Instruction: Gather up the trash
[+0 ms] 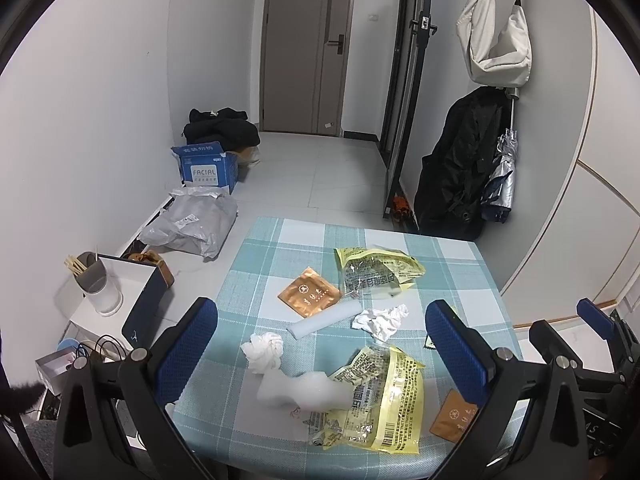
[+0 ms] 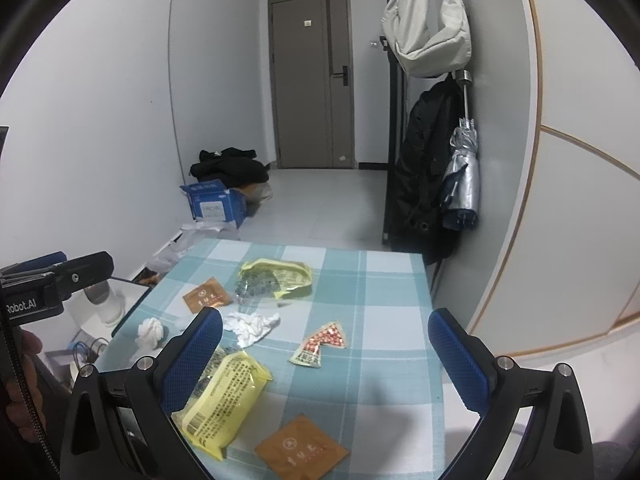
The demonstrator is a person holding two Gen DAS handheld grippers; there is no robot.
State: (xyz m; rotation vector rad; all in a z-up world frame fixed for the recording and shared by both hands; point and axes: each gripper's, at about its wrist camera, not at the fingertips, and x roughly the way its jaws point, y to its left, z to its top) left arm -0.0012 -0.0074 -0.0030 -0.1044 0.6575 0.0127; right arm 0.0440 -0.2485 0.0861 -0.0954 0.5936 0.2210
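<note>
You have a teal-and-white checked tablecloth [image 2: 384,280] under everything. On it lie two yellow wrappers with black print [image 1: 380,396] [image 1: 378,270], two copper-brown sachets with pale emblems [image 1: 309,291] [image 2: 302,450], two white crumpled tissues [image 1: 382,320] [image 1: 264,350], a pale blue roll [image 1: 324,320] and a small packet patterned in red and white [image 2: 320,344]. Your gripper pads [image 1: 186,344] are blue with a fine dotted texture, on black fingers. Beyond sit a blue carton with white lettering [image 1: 204,170], a grey-brown door [image 1: 304,48], a cream bag [image 1: 496,32] and a black coat [image 1: 456,168].

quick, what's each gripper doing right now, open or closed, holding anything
Left gripper: open, holding nothing, above the trash on the table.
Right gripper: open, holding nothing.
</note>
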